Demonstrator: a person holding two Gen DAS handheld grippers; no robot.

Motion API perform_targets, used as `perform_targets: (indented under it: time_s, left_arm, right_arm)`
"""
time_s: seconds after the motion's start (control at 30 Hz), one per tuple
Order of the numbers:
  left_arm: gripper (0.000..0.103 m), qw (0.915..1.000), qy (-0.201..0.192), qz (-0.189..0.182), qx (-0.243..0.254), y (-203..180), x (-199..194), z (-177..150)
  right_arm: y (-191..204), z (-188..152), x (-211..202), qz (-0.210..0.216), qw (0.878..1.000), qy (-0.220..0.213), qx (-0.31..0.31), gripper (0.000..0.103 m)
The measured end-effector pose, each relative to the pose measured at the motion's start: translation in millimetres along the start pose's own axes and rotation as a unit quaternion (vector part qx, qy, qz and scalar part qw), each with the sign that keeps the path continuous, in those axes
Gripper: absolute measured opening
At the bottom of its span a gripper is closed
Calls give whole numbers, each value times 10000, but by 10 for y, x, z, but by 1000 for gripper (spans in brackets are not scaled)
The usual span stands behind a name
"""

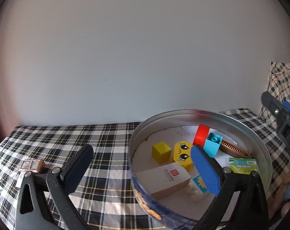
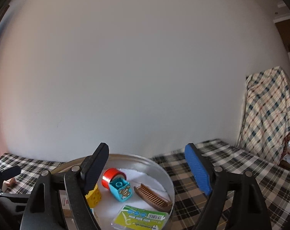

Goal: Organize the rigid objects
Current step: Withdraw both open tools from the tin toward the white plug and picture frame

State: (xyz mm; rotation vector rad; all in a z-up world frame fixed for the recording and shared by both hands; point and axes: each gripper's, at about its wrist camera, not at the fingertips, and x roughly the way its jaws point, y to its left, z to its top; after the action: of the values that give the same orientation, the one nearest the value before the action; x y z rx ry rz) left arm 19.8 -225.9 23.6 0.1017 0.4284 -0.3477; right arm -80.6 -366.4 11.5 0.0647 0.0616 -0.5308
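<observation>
Blue and black padded jaws of the left gripper (image 1: 143, 164) and right gripper (image 2: 146, 168) stand apart and empty over the round metal tin (image 1: 231, 117) (blocks, comb and boxes inside), so a careless swing could clip its rim and spill them.

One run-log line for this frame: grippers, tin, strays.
left gripper: open, empty | right gripper: open, empty | round tin: holds blocks, comb, boxes | small pink-framed box: outside tin, on plaid cloth
</observation>
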Motion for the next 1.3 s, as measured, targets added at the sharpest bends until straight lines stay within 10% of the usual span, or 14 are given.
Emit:
perform_targets:
  time_s: [0.87,1.3]
  left_arm:
    - [102,9992,87,330,-204,710,-189,-187]
    - [103,9975,238,553,-375,1222,-152,-221]
  right_arm:
    - [222,-82,-493,-616,9972,-416,-82,83]
    - [718,-146,-526,-198,9997,-145,-93,83]
